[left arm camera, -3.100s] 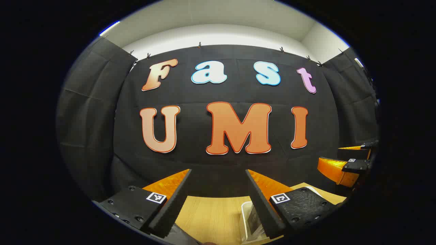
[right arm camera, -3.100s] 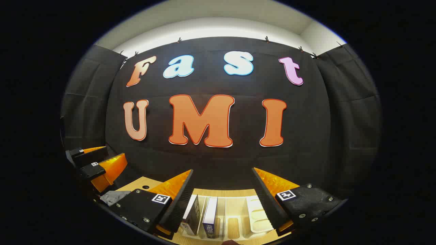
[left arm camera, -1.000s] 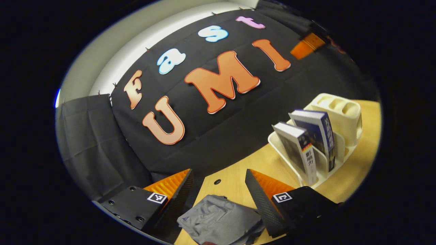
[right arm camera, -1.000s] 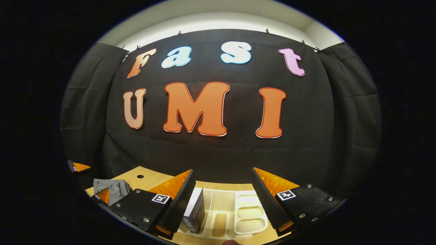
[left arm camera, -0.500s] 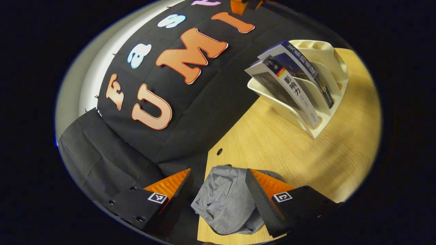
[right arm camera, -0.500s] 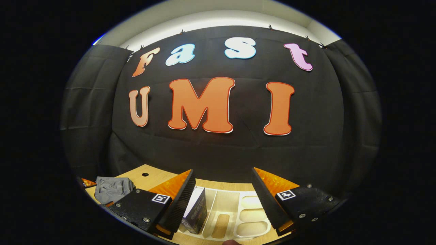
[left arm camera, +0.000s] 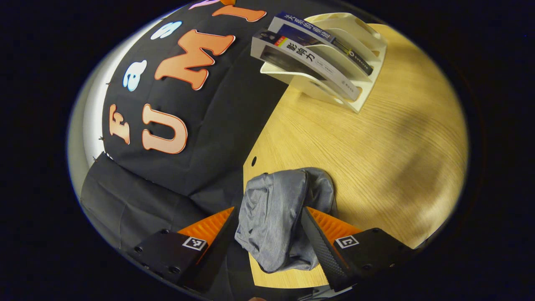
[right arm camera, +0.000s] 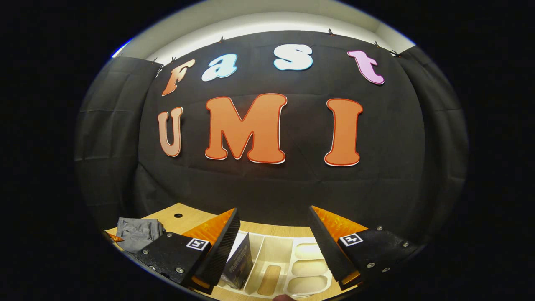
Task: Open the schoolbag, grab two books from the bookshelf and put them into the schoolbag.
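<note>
Grey bag (left arm camera: 278, 217) lies on our desk (left arm camera: 376, 142) between the left gripper's (left arm camera: 267, 242) wide fingers; right gripper (right arm camera: 273, 246) hangs wide over the shelf (right arm camera: 288, 259) with books (left arm camera: 309, 50).

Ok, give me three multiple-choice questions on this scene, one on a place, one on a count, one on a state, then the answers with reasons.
1. Where does the grey schoolbag lie?
A. at the wooden table's edge
B. inside the white bookshelf
C. on the floor

2. How many books stand in the bookshelf?
A. none
B. two
C. five

3. How is the left gripper?
A. shut on a book
B. open, its fingers either side of the schoolbag
C. shut on nothing

Answers: 1 A, it lies crumpled by the table's edge. 2 B, two spines show. 3 B, its fingers stand wide apart.
</note>
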Tool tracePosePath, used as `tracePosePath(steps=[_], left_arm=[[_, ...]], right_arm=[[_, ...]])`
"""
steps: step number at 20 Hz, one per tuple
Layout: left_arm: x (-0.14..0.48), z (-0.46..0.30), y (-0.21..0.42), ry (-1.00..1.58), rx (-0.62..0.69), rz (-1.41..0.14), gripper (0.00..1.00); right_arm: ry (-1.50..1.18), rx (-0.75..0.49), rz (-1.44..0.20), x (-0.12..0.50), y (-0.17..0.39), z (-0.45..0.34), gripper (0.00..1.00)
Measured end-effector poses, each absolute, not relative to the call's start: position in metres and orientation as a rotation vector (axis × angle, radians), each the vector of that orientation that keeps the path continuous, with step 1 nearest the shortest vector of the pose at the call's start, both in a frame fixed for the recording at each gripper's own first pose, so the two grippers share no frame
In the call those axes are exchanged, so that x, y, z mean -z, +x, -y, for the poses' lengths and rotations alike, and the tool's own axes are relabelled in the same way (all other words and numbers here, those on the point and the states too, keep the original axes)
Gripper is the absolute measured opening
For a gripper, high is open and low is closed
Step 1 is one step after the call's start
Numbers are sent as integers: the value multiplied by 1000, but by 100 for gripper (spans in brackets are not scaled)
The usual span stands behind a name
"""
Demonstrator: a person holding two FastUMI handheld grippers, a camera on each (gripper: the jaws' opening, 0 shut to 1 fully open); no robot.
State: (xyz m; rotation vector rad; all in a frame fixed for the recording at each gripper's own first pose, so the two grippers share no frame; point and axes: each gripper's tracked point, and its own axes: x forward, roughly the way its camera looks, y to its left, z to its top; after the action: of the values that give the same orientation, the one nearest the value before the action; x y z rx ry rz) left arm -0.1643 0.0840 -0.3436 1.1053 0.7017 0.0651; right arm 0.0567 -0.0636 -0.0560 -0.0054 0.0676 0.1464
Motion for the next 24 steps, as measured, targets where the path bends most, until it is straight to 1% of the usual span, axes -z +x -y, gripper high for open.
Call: tracePosePath(steps=[3, 4, 7, 9, 11, 13, 15, 16, 17, 18, 19, 20, 22, 23, 24], left_arm=[[346, -102, -167, 1125, -123, -729, 95], [342, -105, -164, 1136, -146, -716, 95], [348, -122, -160, 1151, -178, -753, 94], [349, -135, -152, 1165, -204, -762, 88], [336, -149, -141, 1175, -242, -733, 82], [328, -162, -132, 1150, -255, -713, 70], [325, -172, -125, 1137, -237, -711, 55], [323, -177, -121, 1130, -227, -710, 35], [322, -182, -118, 1113, -211, -707, 39], [319, -183, -113, 1095, -195, -696, 33], [317, -188, -110, 1079, -182, -685, 30], [314, -191, -105, 1058, -160, -675, 21], [305, -198, -96, 1012, -126, -649, 16], [299, -204, -92, 988, -111, -633, 14], [293, -211, -85, 961, -97, -621, 9]], right_arm=[[-5, -148, -61, 54, 59, 70, 97], [-9, -142, -54, 52, 60, 74, 97], [-2, -123, -54, 51, 62, 83, 97], [9, -112, -46, 48, 61, 88, 97], [-6, -91, -25, 43, 61, 94, 97], [-19, -67, -21, 42, 62, 97, 97], [-22, -42, -29, 44, 62, 96, 97], [-24, -30, -28, 43, 61, 94, 97], [-32, -15, -24, 41, 60, 89, 97], [-43, 5, -18, 39, 59, 86, 97], [-55, 26, -14, 36, 58, 82, 97], [-65, 47, -14, 34, 55, 77, 97], [-74, 80, -12, 27, 46, 63, 97], [-77, 93, -11, 23, 43, 54, 97], [-82, 106, -9, 18, 40, 45, 97]])
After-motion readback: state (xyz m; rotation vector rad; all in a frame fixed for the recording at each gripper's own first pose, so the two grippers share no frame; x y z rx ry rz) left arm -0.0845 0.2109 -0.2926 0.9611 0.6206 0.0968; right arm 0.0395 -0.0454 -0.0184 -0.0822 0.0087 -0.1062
